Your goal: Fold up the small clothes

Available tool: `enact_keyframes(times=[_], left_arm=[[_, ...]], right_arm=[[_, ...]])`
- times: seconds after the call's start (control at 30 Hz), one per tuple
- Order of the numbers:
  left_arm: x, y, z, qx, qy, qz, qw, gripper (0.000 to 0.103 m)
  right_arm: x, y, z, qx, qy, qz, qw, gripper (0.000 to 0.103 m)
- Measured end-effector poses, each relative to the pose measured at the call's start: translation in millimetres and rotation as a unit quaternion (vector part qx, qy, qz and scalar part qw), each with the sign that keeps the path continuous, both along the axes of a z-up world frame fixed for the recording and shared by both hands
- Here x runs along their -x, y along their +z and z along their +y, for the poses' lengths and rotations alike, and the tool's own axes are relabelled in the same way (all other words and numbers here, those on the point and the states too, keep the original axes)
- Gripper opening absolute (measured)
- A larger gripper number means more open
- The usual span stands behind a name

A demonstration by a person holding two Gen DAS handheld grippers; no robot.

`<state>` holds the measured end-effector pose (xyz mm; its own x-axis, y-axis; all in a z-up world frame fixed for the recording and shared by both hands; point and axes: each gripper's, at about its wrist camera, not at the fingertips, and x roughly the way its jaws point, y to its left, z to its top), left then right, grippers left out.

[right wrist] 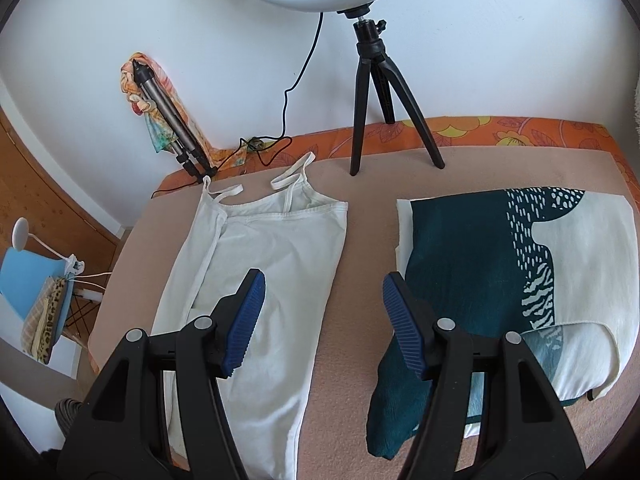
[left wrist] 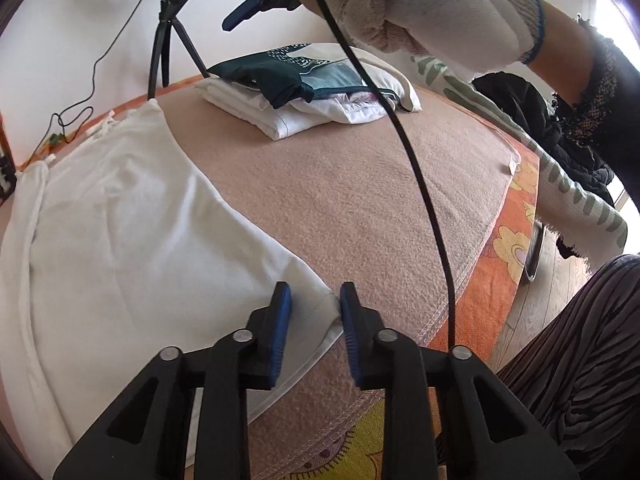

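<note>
- So we've got the white camisole [right wrist: 256, 280] laid out long on the beige blanket [left wrist: 360, 200], straps up toward the ring light tripod [right wrist: 380, 100], hem toward us. It looks already narrowed lengthwise, one side lapped over itself
- Left hand-held gripper [left wrist: 315, 304] is down at the near hem corner of the cami, jaws a little apart with the corner sitting between the blue pads [left wrist: 282, 320]. Not clamped yet as far as we can tell
- Right hand-held gripper [right wrist: 322, 292] is hovering above the cloth with jaws wide, holding nothing, roughly over the gap between the cami and the folded pile [right wrist: 500, 288] with the teal print top on it
- Our guess for the step: pinch the hem and bring it up toward the straps to halve it
- Tips: get both layers in the left pinch before lifting. Thin jersey likes to slip, and grabbing just the top layer peels it open
- Drop the right one onto the other hem corner so the edge travels level, otherwise the fold goes diagonal
- Lift low and drag little, the fuzzy blanket grips and will rumple the bottom layer
- Tuck the straps in so they don't poke out
- Watch the black cable [left wrist: 420, 180] hanging across the left view, it could snag
</note>
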<state>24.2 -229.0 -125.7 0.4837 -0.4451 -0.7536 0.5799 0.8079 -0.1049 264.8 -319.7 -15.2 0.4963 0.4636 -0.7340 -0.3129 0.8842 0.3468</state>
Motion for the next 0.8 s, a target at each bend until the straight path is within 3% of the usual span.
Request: enact_keyframes(times=[0.13,0.5,0.8], left_arm=[[-8,0,10,0.043,0.017,0.023,0.9987,0.006],[-4,11,50,0.146,0.079,0.041,0.9852,0.005],[-2,15,60,0.164,0.084,0.038,0.9822,0.004]], right_arm=[[-26,-18,24,0.014,0.011,0.02,1.0,0.064],[-79,-64,64,0.046,0.004,0.074,0.996,0.064],[-114,-93,83,0.101,-0.027,0.1,0.989,0.064]])
